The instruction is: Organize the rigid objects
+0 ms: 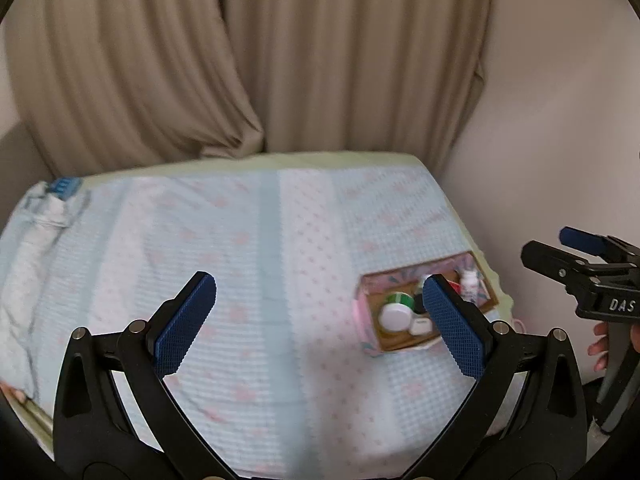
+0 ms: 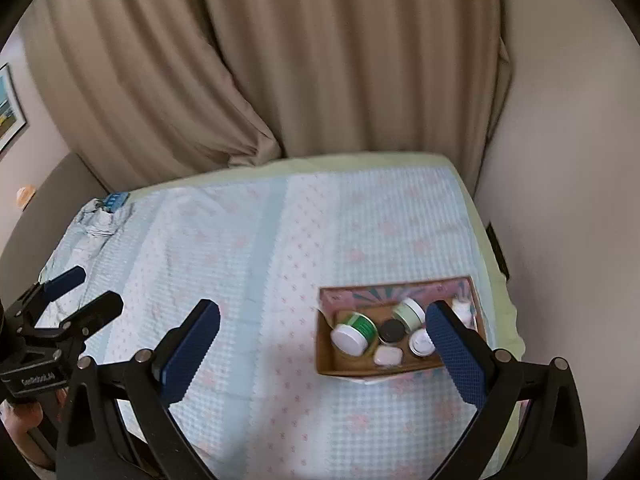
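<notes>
Blue-padded left gripper [image 1: 320, 320] jaws wide apart, empty, right gripper [image 2: 324, 344] likewise, above box [image 2: 400, 368].

Both wrist views high above bed [image 1: 280, 240], facing curtain [image 2: 320, 60], sharing box [image 2: 400, 300]

"DAS" on the right gripper [image 1: 581, 249].

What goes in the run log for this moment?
left hand-held gripper: open, empty | right hand-held gripper: open, empty | jars: in box | bed: otherwise bare
</notes>
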Motion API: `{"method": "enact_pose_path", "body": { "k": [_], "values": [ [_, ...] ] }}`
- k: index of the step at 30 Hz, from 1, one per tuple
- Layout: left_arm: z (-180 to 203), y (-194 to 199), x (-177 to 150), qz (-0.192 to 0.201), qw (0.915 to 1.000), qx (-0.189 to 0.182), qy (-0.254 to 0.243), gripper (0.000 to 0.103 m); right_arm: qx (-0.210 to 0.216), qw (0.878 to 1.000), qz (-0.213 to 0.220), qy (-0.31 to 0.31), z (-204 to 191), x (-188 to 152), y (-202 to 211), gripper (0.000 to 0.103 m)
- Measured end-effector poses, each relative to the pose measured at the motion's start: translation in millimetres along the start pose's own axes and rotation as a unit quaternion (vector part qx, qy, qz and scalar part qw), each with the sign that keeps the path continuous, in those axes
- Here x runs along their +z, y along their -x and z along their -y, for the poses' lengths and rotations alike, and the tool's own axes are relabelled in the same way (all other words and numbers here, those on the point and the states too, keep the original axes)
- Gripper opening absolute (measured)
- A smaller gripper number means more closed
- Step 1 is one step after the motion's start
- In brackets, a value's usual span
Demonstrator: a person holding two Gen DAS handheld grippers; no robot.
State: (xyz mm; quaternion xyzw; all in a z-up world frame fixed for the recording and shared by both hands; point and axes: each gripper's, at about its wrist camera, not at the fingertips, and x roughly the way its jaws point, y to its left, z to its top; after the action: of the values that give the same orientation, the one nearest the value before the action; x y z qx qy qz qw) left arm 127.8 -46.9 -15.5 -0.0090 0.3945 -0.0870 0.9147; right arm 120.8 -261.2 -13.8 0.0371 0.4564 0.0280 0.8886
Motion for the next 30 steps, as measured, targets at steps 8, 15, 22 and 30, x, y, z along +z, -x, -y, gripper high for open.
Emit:
{"method": "enact_pose_path", "body": {
  "k": [8, 15, 22, 30],
  "values": [
    [-42, 36, -24, 0.021, 0.9993, 0.021, 0.025, 0.103, -0.036, 0.998, 0.028, 0.034, -48, -23, 19, 0.102],
    [-59, 42, -37, 0.022, 0.9988, 0.017, 0.041, 0.103, -0.049, 0.998, 0.034, 0.031, -56, -30, 23, 0.102],
    [-60, 43, -39, 0.023, 0.9987, 0.018, 0.041, 0.103, -0.060, 0.997, 0.040, 0.037, -63, -31, 25, 0.102],
    [-64, 38, -37, 0.020, 0.9989, 0.015, 0.041, 0.103, -0.062, 0.997, 0.039, 0.039, -66, -31, 22, 0.102]
  ]
}}
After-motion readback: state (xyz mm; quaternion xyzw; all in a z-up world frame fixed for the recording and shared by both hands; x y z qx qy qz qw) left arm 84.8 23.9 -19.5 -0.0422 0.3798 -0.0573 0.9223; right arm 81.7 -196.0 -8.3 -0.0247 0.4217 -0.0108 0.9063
